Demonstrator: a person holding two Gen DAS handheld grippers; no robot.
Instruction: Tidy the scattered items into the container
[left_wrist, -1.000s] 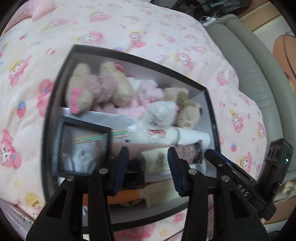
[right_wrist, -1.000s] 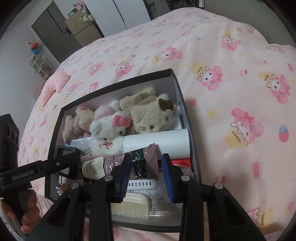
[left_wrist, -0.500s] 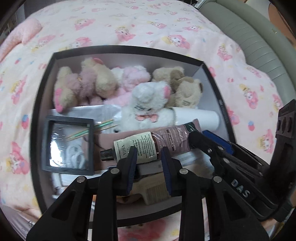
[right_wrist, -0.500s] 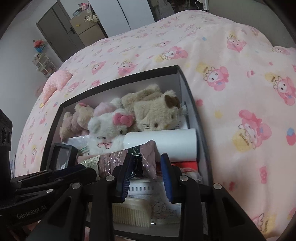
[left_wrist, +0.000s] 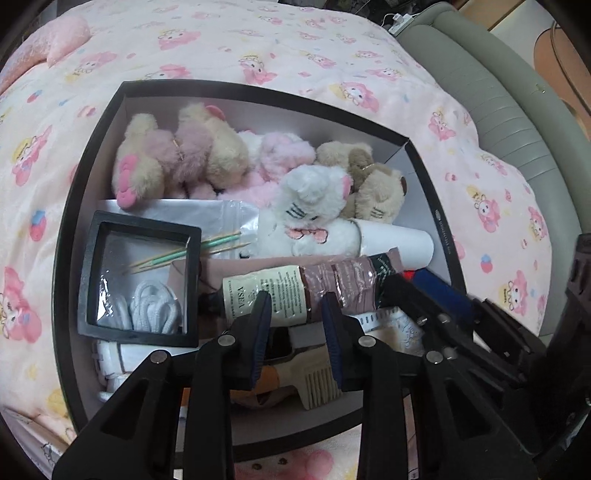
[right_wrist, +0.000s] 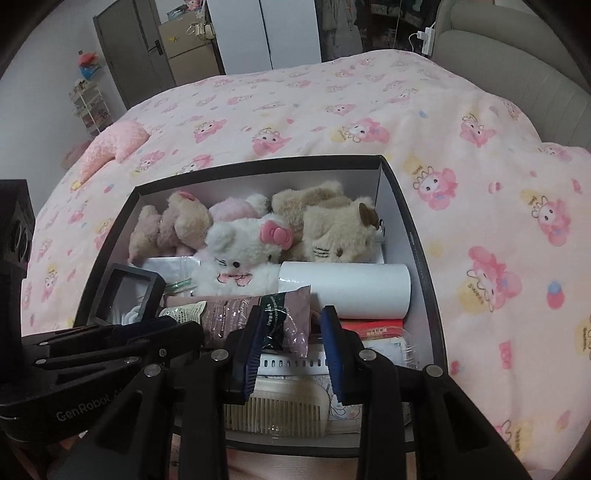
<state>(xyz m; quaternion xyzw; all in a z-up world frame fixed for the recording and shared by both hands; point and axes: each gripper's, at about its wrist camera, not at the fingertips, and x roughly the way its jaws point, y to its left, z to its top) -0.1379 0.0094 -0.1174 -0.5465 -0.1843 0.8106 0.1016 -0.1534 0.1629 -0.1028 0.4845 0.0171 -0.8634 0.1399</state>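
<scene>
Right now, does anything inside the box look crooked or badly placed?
Yes. The pink tube lies slantwise across the top of the other things in the box, not flat among them, one end near the white roll. The black frame also sits tilted. Nothing looks spilled or broken.
</scene>
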